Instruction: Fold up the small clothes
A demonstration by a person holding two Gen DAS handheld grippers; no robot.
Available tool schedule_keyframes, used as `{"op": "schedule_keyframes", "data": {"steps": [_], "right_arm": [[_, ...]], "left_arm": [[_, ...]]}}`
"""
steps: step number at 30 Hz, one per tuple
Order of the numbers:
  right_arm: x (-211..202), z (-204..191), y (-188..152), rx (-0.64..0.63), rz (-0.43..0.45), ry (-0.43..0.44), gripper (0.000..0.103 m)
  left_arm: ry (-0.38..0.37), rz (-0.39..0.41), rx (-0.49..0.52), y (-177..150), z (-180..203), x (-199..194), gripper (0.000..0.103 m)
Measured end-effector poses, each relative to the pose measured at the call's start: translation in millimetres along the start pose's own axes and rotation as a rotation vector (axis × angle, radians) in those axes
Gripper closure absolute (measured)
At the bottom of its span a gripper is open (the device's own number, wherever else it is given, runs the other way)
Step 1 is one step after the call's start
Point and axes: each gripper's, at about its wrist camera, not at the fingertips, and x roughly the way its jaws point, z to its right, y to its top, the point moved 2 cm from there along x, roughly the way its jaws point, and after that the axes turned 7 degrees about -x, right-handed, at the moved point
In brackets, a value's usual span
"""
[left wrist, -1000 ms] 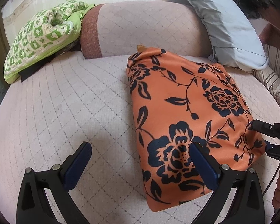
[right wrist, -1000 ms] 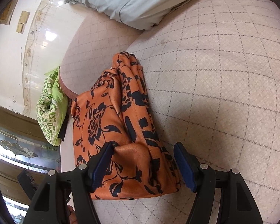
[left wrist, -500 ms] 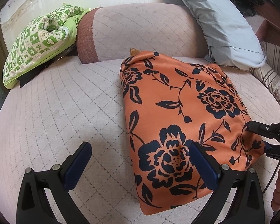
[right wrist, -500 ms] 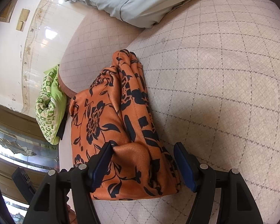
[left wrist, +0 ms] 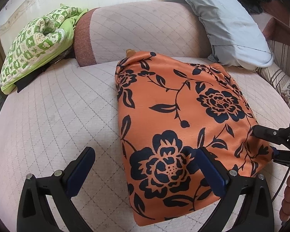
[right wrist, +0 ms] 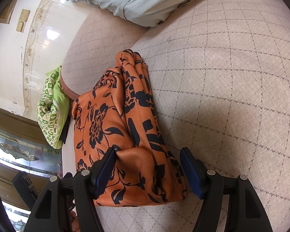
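An orange garment with a dark floral print [left wrist: 185, 127] lies folded into a thick, roughly rectangular bundle on a quilted beige sofa seat [left wrist: 54, 116], its far end close to the backrest and its near end toward the seat's front edge. Over the last second the bundle has barely shifted on the seat; mainly the left view has drawn a little closer, so the fabric now fills more of it. The left gripper [left wrist: 145, 172] hovers with its fingers spread wide, the right-hand finger over the near corner of the cloth and the other over bare seat, gripping nothing. The right gripper [right wrist: 147, 170] also stays spread, its two fingers straddling the near end of the bundle, the left-hand finger touching the fabric without pinching it. This suggests the fold is essentially made and the grippers are letting go or only steadying the piece. A green patterned cushion [left wrist: 34, 44] sits at the seat's far left corner, and a pale grey pillow [left wrist: 230, 21] leans at the far right.
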Motion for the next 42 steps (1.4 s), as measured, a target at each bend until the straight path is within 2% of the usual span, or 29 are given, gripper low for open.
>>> {"op": "schedule_keyframes", "data": {"steps": [11, 15, 17, 19, 21, 24, 28, 31, 34, 36, 37, 38, 40, 42], "right_arm": [[-1.3, -0.4, 0.6, -0.006, 0.004, 0.001, 0.032], [-4.3, -2.3, 5.6, -0.019, 0.024, 0.008, 0.032], [-2.7, -1.4, 11.9, -0.029, 0.035, 0.008, 0.032], [1.8, 0.9, 25.0, -0.031, 0.057, 0.015, 0.032], [7.1, 5.1, 38.3, -0.008, 0.072, 0.026, 0.030], [14.6, 8.3, 49.6, 0.023, 0.057, 0.056, 0.029], [33.5, 3.3, 55.4, -0.016, 0.005, 0.083, 0.024], [43.8, -8.4, 58.6, -0.050, -0.005, 0.116, 0.018], [58.7, -18.5, 54.9, -0.073, -0.054, 0.197, 0.018], [61.9, -25.7, 49.9, -0.112, -0.047, 0.171, 0.027], [64.3, -28.7, 47.1, -0.125, -0.059, 0.150, 0.043], [66.0, -28.2, 45.8, -0.112, -0.068, 0.145, 0.053], [65.5, -22.4, 42.6, -0.036, -0.072, 0.189, 0.062], [59.1, -29.9, 39.2, -0.034, -0.061, 0.173, 0.065]], "left_arm": [[-0.004, -0.001, 0.011, 4.2, 2.2, 1.6, 0.000], [-0.008, 0.010, 0.034, 21.5, 1.7, 0.6, 0.000], [-0.039, 0.010, 0.043, 35.1, -0.7, 0.4, 0.000], [-0.071, -0.042, 0.052, 46.3, -4.3, 9.8, 0.000], [-0.068, -0.094, 0.039, 53.2, -11.1, 23.3, 0.000], [-0.083, -0.134, 0.044, 57.8, -15.3, 39.8, 0.000], [-0.179, -0.232, 0.045, 56.4, -12.1, 71.6, 0.000], [-0.274, -0.268, -0.020, 54.3, -14.2, 86.9, 0.000], [-0.350, -0.303, -0.078, 55.6, -15.6, 92.5, 0.000], [-0.345, -0.272, -0.076, 56.1, -12.9, 91.6, 0.010], [-0.326, -0.253, -0.067, 55.7, -8.9, 89.4, 0.012], [-0.312, -0.240, -0.064, 56.0, -7.0, 87.3, 0.017], [-0.283, -0.213, -0.063, 56.6, -3.6, 78.9, 0.032], [-0.267, -0.187, -0.059, 58.5, -2.9, 65.5, 0.057]]}}
